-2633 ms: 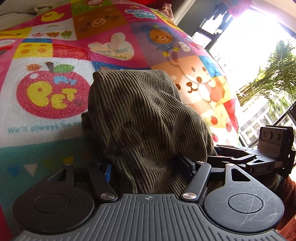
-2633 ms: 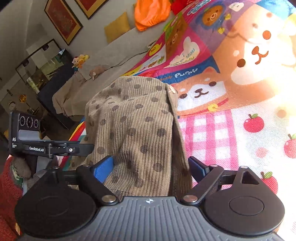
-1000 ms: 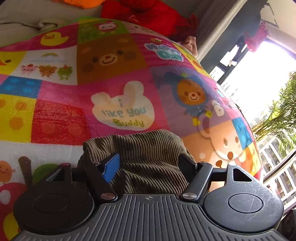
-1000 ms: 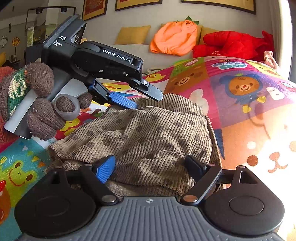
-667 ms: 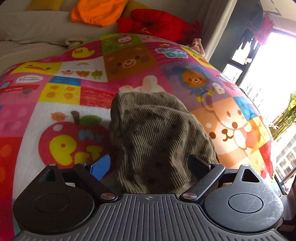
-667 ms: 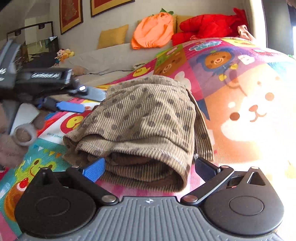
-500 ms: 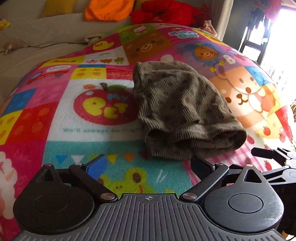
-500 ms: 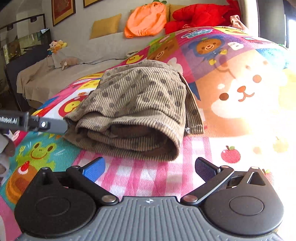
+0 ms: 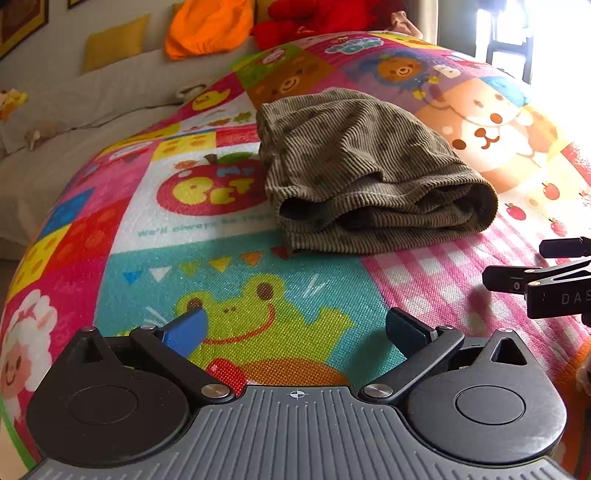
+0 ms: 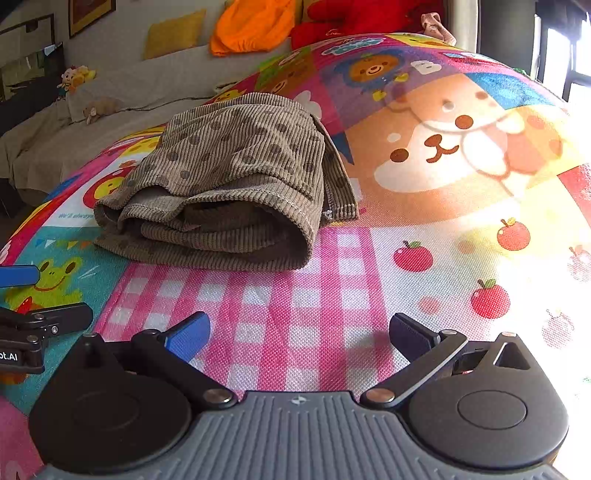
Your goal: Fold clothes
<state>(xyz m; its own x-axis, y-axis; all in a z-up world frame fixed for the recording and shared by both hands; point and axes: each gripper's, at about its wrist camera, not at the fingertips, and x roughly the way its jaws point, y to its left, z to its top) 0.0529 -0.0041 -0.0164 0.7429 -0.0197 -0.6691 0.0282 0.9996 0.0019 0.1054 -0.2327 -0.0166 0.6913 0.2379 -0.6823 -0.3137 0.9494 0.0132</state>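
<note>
A brown dotted corduroy garment [image 9: 362, 173] lies folded in a thick bundle on the colourful cartoon play mat [image 9: 229, 295]; it also shows in the right wrist view [image 10: 229, 184]. My left gripper [image 9: 295, 330] is open and empty, hovering over the mat's frog picture, well short of the garment. My right gripper [image 10: 299, 336] is open and empty over the pink checked patch, also short of the garment. The right gripper's fingers [image 9: 546, 273] show at the right edge of the left wrist view.
A beige sofa [image 10: 110, 110] stands behind the mat with a yellow cushion [image 10: 173, 33], an orange plush [image 10: 251, 26] and a red plush [image 10: 354, 18]. A bright window [image 9: 517, 37] is at the right. Small toys [image 10: 75, 77] sit on the sofa.
Both grippers opened and let go of the garment, then drew back from it. The garment now lies folded on the mat.
</note>
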